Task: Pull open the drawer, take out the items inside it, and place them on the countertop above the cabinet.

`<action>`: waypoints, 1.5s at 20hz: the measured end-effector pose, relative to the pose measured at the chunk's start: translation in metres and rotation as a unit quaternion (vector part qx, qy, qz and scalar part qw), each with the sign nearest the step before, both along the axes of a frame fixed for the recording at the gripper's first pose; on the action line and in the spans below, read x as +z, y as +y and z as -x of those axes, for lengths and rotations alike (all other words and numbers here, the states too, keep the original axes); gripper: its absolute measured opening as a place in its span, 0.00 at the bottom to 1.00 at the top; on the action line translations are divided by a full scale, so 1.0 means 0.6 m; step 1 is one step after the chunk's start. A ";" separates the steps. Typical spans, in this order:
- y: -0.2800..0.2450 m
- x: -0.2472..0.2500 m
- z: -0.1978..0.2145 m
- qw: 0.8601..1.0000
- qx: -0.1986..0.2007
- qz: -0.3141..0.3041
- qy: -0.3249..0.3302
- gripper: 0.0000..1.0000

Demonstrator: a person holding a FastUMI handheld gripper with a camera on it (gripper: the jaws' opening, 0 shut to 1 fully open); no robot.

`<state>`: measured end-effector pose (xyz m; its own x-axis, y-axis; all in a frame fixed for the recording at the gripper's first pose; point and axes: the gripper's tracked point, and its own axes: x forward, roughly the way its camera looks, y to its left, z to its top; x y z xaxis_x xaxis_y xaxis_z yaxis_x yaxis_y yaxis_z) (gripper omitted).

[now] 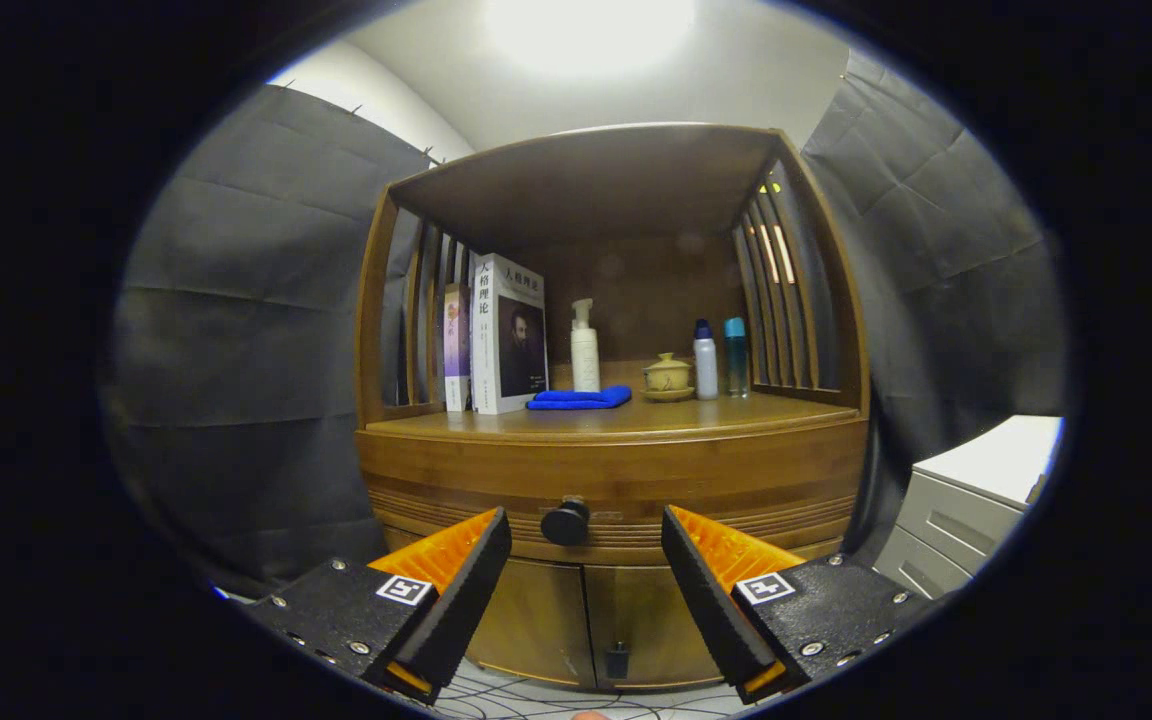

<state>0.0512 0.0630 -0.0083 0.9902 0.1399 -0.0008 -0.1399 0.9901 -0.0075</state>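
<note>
The drawer [612, 490] sits closed in the wooden cabinet [816, 470], its round dark knob [565, 521] just beyond the gap between the fingers. The gripper [586, 560] is spread wide, grasping nothing. Above, the countertop [636, 412] holds books [506, 335], a pump bottle [584, 347], a folded blue cloth [581, 398], a lidded cup [667, 377] and two bottles [719, 357] (standing side by side).

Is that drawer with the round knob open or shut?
Shut: the drawer front sits flush with the cabinet, its knob ahead, between the open jaws.
</note>
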 end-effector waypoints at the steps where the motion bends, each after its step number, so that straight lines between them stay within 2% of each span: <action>1: 0.007 -0.004 -0.016 1.000 -0.001 0.001 0.003 0.95; 6: 0.029 -0.031 -0.097 1.000 -0.006 0.007 0.025 0.94; 11: 0.044 -0.063 -0.143 0.998 -0.008 0.034 0.046 0.92; 14: 0.044 -0.081 -0.152 0.997 -0.016 0.033 0.064 0.85; 18: 0.045 -0.094 -0.162 0.996 -0.018 0.014 0.083 0.62; 25: 0.044 -0.095 -0.164 0.996 -0.024 0.009 0.089 0.36; 30: 0.046 -0.094 -0.122 0.996 -0.036 0.006 0.082 0.35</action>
<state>0.1245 0.0904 -0.0649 0.9839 0.0684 -0.1653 -0.0697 0.9976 -0.0021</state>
